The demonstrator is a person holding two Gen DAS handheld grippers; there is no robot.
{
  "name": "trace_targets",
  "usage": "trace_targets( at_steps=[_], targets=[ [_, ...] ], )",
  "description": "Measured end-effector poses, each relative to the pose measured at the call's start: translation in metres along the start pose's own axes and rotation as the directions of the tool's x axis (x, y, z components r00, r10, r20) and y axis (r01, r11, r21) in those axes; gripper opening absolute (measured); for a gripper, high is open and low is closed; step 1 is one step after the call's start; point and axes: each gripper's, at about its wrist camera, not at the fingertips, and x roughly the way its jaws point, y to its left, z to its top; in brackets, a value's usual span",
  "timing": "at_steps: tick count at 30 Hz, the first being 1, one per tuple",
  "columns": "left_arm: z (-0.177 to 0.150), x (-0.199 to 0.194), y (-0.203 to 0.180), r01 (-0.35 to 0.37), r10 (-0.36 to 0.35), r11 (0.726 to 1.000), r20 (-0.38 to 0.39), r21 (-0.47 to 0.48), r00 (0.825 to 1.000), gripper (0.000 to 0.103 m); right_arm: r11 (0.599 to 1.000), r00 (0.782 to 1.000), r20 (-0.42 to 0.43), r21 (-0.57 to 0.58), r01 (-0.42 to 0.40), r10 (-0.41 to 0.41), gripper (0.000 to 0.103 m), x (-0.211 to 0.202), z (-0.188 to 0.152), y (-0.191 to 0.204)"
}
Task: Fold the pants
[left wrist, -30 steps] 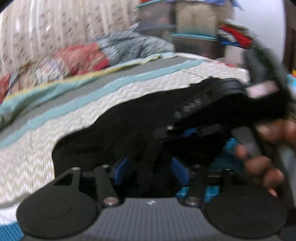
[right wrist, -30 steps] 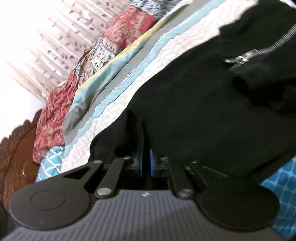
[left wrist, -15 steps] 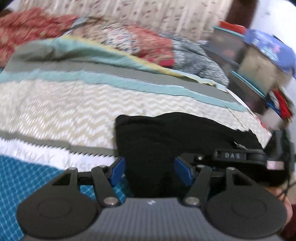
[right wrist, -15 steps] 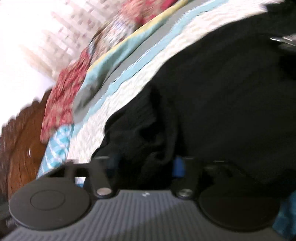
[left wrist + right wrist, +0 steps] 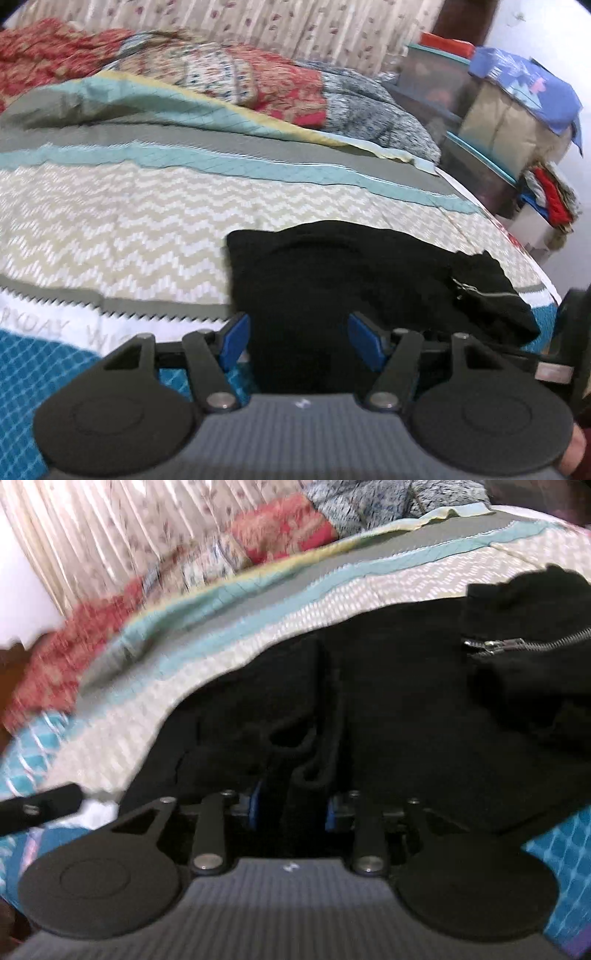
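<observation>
Black pants (image 5: 332, 280) lie folded on the patterned bedspread (image 5: 110, 214), a silver zipper (image 5: 480, 291) at their right end. My left gripper (image 5: 299, 338) is open, its blue pads standing wide on either side of the pants' near edge. In the right wrist view the pants (image 5: 406, 709) fill the middle, with the zipper (image 5: 517, 644) at the upper right. My right gripper (image 5: 291, 806) is open, and a bunched fold of black cloth sits loose between its blue pads. The other gripper's black body (image 5: 569, 354) shows at the right edge of the left wrist view.
Crumpled red and grey blankets (image 5: 258, 77) lie along the far side of the bed by the curtain (image 5: 295, 26). Stacked storage boxes and clothes (image 5: 498, 110) stand beyond the bed's right end. The bed's right edge (image 5: 535, 273) is close to the pants.
My right gripper has opened from shut and let go of the pants' edge. My left gripper has opened wider and swung down to face the folded pants, which now lie flat.
</observation>
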Motion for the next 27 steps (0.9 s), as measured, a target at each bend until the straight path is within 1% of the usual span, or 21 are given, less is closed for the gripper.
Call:
trace_targets(
  at_steps=[2, 4, 5, 7, 8, 10, 11, 13, 15, 16, 17, 18, 19, 20, 21, 22, 23, 25, 27],
  targets=[
    [0.002, 0.005, -0.007, 0.008, -0.008, 1.0, -0.001, 0.018, 1.0, 0.06, 0.999, 1.0, 0.01, -0.035, 0.002, -0.002, 0.037, -0.003, 0.005, 0.005],
    [0.003, 0.009, -0.013, 0.026, -0.026, 0.999, 0.002, 0.027, 1.0, 0.06, 1.0, 1.0, 0.027, -0.01, -0.004, 0.004, 0.038, -0.01, 0.003, -0.001],
    [0.004, 0.011, -0.015, 0.031, -0.031, 0.999, 0.003, 0.035, 1.0, 0.06, 1.0, 0.999, 0.053, 0.002, 0.001, -0.001, 0.041, -0.015, 0.004, -0.003],
    [0.003, 0.015, -0.021, 0.042, -0.042, 0.997, -0.003, 0.059, 0.999, 0.057, 1.0, 0.994, 0.11, -0.017, 0.014, -0.012, 0.045, -0.023, -0.001, -0.003],
    [0.002, 0.019, -0.023, 0.046, -0.045, 0.997, -0.013, 0.066, 0.999, 0.057, 0.999, 0.991, 0.136, -0.042, 0.024, -0.018, 0.047, -0.026, -0.005, 0.001],
    [-0.003, 0.027, -0.024, 0.056, -0.052, 0.996, -0.051, 0.074, 0.997, 0.057, 0.993, 0.979, 0.197, -0.091, 0.069, -0.05, 0.05, -0.03, -0.009, 0.007],
    [-0.006, 0.032, -0.024, 0.056, -0.05, 0.995, -0.069, 0.077, 0.996, 0.056, 0.99, 0.971, 0.229, -0.109, 0.092, -0.065, 0.05, -0.034, -0.01, 0.009],
    [-0.012, 0.038, -0.024, 0.051, -0.043, 0.995, -0.096, 0.087, 0.994, 0.056, 0.986, 0.959, 0.271, -0.119, 0.113, -0.077, 0.05, -0.036, -0.009, 0.008],
    [-0.017, 0.046, -0.024, 0.036, -0.023, 0.994, -0.128, 0.101, 0.991, 0.056, 0.983, 0.952, 0.295, -0.134, 0.125, -0.081, 0.05, -0.039, -0.008, 0.005],
    [-0.019, 0.05, -0.023, 0.027, -0.011, 0.994, -0.145, 0.109, 0.989, 0.057, 0.982, 0.952, 0.297, -0.144, 0.124, -0.077, 0.047, -0.038, -0.008, 0.005],
    [-0.021, 0.052, -0.023, 0.022, -0.003, 0.993, -0.155, 0.117, 0.988, 0.057, 0.981, 0.955, 0.287, -0.152, 0.118, -0.071, 0.038, -0.033, -0.008, 0.004],
    [-0.022, 0.053, -0.023, 0.018, 0.003, 0.992, -0.159, 0.128, 0.987, 0.058, 0.982, 0.963, 0.261, -0.157, 0.108, -0.064, 0.033, -0.029, -0.008, 0.002],
    [-0.023, 0.053, -0.024, 0.014, 0.009, 0.99, -0.161, 0.141, 0.987, 0.058, 0.983, 0.974, 0.217, -0.157, 0.098, -0.062, 0.026, -0.021, -0.008, -0.001],
    [-0.024, 0.054, -0.024, 0.01, 0.015, 0.989, -0.163, 0.15, 0.986, 0.058, 0.984, 0.984, 0.165, -0.152, 0.097, -0.071, 0.025, -0.012, -0.009, -0.003],
    [-0.024, 0.055, -0.025, 0.005, 0.022, 0.987, -0.167, 0.158, 0.986, 0.059, 0.982, 0.989, 0.106, -0.147, 0.118, -0.103, 0.026, 0.0, -0.011, -0.007],
    [-0.025, 0.056, -0.024, 0.006, 0.021, 0.987, -0.169, 0.159, 0.985, 0.059, 0.985, 0.991, 0.073, -0.128, 0.119, -0.11, 0.028, 0.008, -0.012, -0.015],
    [-0.026, 0.056, -0.024, 0.005, 0.022, 0.987, -0.168, 0.158, 0.986, 0.059, 0.992, 0.994, 0.068, -0.082, 0.093, -0.088, 0.028, 0.008, -0.009, -0.025],
    [-0.025, 0.055, -0.024, 0.004, 0.023, 0.988, -0.169, 0.155, 0.985, 0.059, 0.996, 0.997, 0.046, -0.046, 0.07, -0.068, 0.028, 0.008, 0.0, -0.031],
    [-0.024, 0.054, -0.024, 0.002, 0.024, 0.989, -0.172, 0.148, 0.985, 0.059, 0.998, 0.997, 0.056, -0.034, 0.055, -0.053, 0.035, 0.003, 0.003, -0.035]
  ],
)
